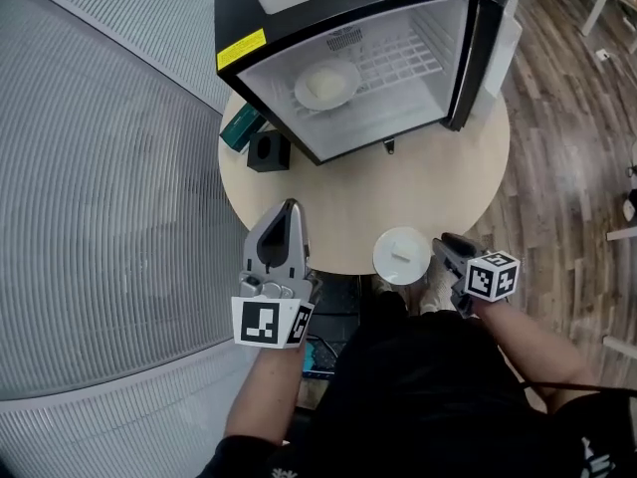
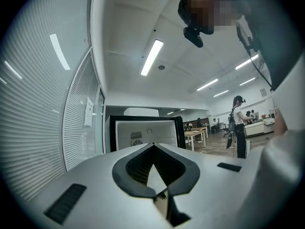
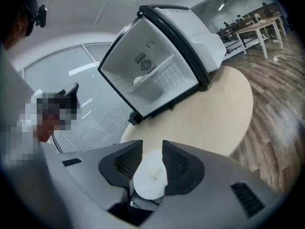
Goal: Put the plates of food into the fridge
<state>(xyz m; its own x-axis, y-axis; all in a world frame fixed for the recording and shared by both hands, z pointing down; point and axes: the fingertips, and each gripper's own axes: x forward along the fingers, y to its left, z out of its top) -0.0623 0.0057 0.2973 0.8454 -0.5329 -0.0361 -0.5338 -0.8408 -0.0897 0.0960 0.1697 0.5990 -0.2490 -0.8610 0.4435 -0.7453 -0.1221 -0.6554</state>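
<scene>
The open mini fridge (image 1: 299, 13) stands at the back of a round wooden table (image 1: 398, 187). Inside it, on the left, sits a white plate of pale food (image 1: 323, 85), also visible in the right gripper view as a white plate in the fridge (image 3: 141, 80). My right gripper (image 1: 439, 245) is shut on the rim of a second white plate (image 1: 402, 255) above the table's near edge. In the right gripper view that plate (image 3: 150, 178) sits between the two pads of the right gripper (image 3: 151, 146). My left gripper (image 1: 290, 209) is shut and holds nothing, pointing level at the fridge (image 2: 143, 132).
A dark green box (image 1: 240, 127) and a black block (image 1: 269, 151) lie on the table left of the fridge. The fridge door (image 1: 490, 43) hangs open at the right. A ribbed glass wall runs along the left. People (image 2: 238, 128) stand far back in the room.
</scene>
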